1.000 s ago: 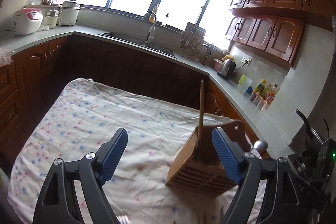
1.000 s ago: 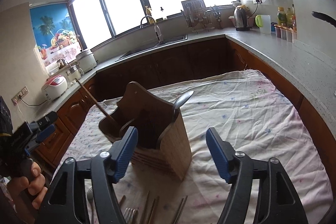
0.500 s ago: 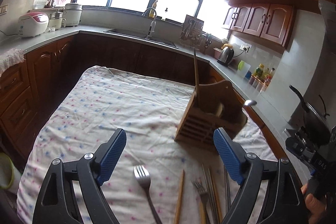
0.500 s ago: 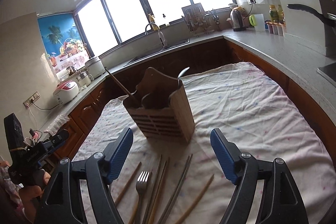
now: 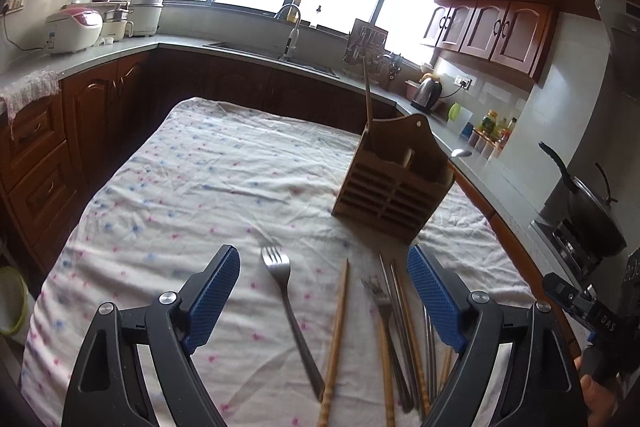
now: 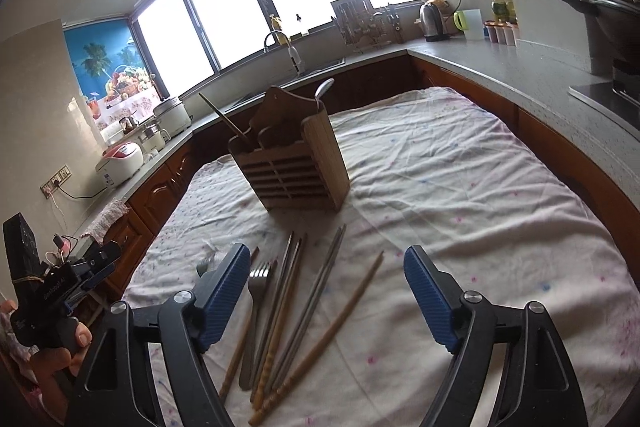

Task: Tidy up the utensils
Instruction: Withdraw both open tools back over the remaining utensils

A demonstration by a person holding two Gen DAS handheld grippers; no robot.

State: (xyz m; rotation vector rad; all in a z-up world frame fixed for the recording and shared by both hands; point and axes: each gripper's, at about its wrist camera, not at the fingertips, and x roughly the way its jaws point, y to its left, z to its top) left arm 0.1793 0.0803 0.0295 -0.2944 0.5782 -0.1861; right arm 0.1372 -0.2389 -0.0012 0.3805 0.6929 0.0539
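Kitchen table (image 5: pixel 168 195): both grippers, left gripper (image 5: pixel 324 291) wide and empty, right gripper (image 6: pixel 322 293) just opened wider, have backed off the holder (image 5: pixel 394 187) toward loose cutlery (image 6: pixel 288 311) awaiting sorting.

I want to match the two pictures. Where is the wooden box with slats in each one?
Left wrist view: slatted wooden utensil box stands right of centre, beyond the forks.
Right wrist view: it stands centre-left, beyond the chopsticks.
Shared landmark: the silver sink tap under the windows.

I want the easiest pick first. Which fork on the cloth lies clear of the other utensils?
The all-metal fork lying alone, left of the single wooden chopstick. The other fork lies against the bundle of chopsticks.
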